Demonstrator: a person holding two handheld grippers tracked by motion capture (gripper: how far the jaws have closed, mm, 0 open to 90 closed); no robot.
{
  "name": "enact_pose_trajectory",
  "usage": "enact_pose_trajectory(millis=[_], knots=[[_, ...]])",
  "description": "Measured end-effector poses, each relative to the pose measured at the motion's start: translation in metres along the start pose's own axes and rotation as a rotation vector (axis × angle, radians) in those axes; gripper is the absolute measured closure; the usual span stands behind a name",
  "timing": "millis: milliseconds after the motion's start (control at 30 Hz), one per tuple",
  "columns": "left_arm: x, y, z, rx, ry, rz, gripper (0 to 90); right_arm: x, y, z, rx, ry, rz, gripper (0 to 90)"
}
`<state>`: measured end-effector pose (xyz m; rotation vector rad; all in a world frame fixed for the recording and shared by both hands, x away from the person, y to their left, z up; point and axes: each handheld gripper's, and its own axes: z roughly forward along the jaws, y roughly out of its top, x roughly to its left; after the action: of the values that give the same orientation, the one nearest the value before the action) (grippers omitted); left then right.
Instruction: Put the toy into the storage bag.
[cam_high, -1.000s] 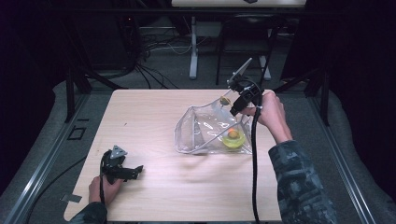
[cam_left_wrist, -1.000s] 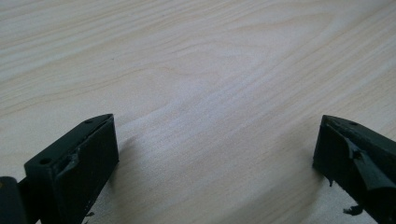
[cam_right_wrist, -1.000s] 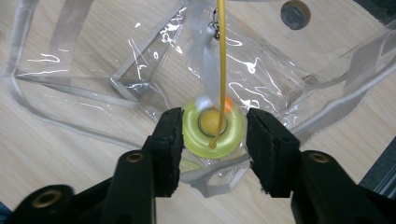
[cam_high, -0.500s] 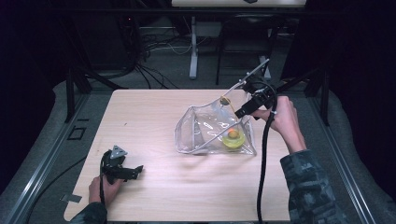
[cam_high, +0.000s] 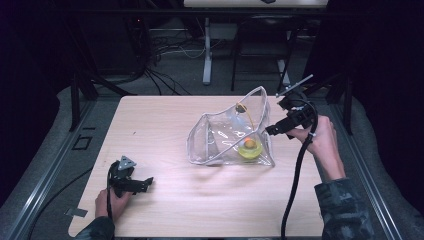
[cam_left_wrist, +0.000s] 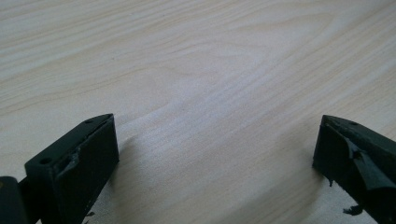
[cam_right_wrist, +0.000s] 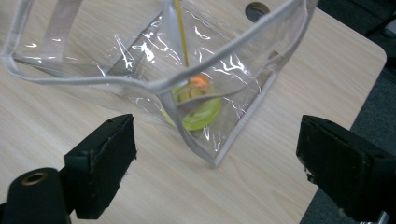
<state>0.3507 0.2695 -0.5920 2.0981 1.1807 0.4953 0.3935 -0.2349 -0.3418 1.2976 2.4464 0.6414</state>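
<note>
Clear bag (cam_high: 225, 135) with yellow-green, perhaps toy-like thing (cam_high: 249, 148) inside.

Counter (cam_high: 165, 125): light wood, rounded corners.
Floor (cam_high: 175, 75): grey, cables (cam_high: 160, 47) far left.
Room: dark.
Far: white post (cam_high: 206, 50).

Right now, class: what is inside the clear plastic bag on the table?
Inside the clear plastic bag lies a yellow-green round object with an orange piece on top, and a thin yellow rod rising from it. Glare on the plastic blurs finer detail, so what it is cannot be told.
</note>
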Motion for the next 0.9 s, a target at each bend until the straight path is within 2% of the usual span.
enact_pose_trajectory(millis=[433, 667, 833, 900], knots=[[0.0, 0.0, 0.0, 0.0, -0.002, -0.004, 0.1, -0.018, -0.052, 0.013, 0.018, -0.011, 0.045, 7.5], [0.0, 0.0, 0.0, 0.0, 0.001, -0.001, 0.1, -0.024, -0.081, 0.035, 0.054, -0.039, 0.069, 4.9], [0.0, 0.0, 0.0, 0.0, 0.002, -0.001, 0.1, -0.025, -0.105, 0.057, 0.085, 0.001, 0.101, 3.1], [0.0, 0.0, 0.0, 0.001, 0.002, -0.004, 0.1, -0.026, -0.116, 0.065, 0.095, -0.007, 0.106, 2.7]])
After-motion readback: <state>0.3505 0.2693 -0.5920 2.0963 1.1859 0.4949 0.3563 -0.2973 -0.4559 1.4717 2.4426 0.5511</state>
